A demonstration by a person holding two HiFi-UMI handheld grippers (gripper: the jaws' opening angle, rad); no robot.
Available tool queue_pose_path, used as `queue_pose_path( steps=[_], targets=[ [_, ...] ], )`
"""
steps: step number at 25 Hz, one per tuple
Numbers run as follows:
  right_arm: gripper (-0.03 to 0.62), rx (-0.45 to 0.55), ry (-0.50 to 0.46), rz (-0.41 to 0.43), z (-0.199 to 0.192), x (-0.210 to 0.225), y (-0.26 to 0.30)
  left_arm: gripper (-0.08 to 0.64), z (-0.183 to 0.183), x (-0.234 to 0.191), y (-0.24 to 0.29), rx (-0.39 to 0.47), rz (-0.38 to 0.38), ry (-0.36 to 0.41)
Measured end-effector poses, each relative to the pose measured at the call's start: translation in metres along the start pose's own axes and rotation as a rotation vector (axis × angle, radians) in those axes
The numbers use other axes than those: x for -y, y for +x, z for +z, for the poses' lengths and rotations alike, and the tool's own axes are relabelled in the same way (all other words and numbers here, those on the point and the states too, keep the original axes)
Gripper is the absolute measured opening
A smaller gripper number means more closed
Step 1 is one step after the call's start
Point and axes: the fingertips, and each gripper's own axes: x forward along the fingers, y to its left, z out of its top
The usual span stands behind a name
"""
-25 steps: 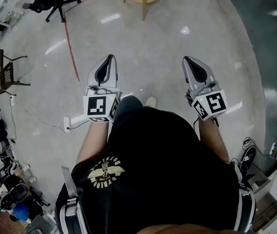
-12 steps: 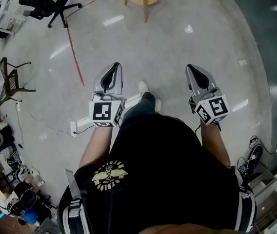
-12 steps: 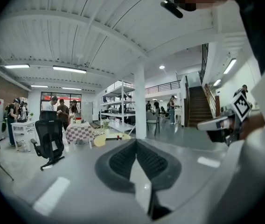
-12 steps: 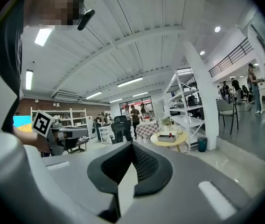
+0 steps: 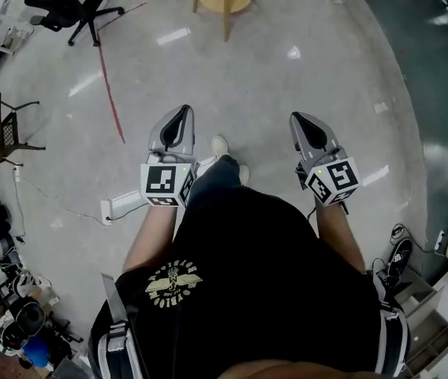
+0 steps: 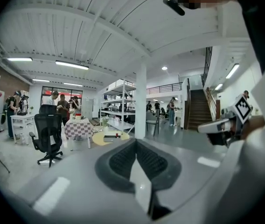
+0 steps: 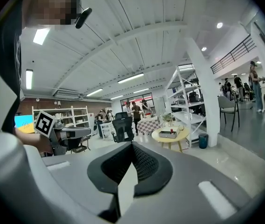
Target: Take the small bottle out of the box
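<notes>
while left gripper (image 5: 180, 113) and right gripper (image 5: 298, 118) sit closed, box (image 7: 171, 134) on round table (image 7: 183, 134)

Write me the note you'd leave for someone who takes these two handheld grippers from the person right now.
Left gripper: jaws together, nothing between them.
Right gripper: jaws together, also empty.
Things: a round yellow table stands ahead across the floor with a grey box on it. The small bottle cannot be made out from here.
Done: nothing yet; neither gripper is near the box.
Left: walk to the table, open a gripper, lift the bottle out of the box.
</notes>
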Motion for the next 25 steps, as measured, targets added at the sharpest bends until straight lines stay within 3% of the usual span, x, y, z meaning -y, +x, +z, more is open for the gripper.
queue_pose_path(
  steps=[13,25],
  targets=[
    [0.008,0.007,-0.004,0.058,0.015,-0.004,0.029,0.000,0.005,-0.026,-0.002,0.000,0.062,-0.008],
    [0.008,-0.004,0.013,0.027,0.020,0.020,0.074,0.000,0.007,-0.053,0.048,-0.010,0.031,-0.009]
  ],
)
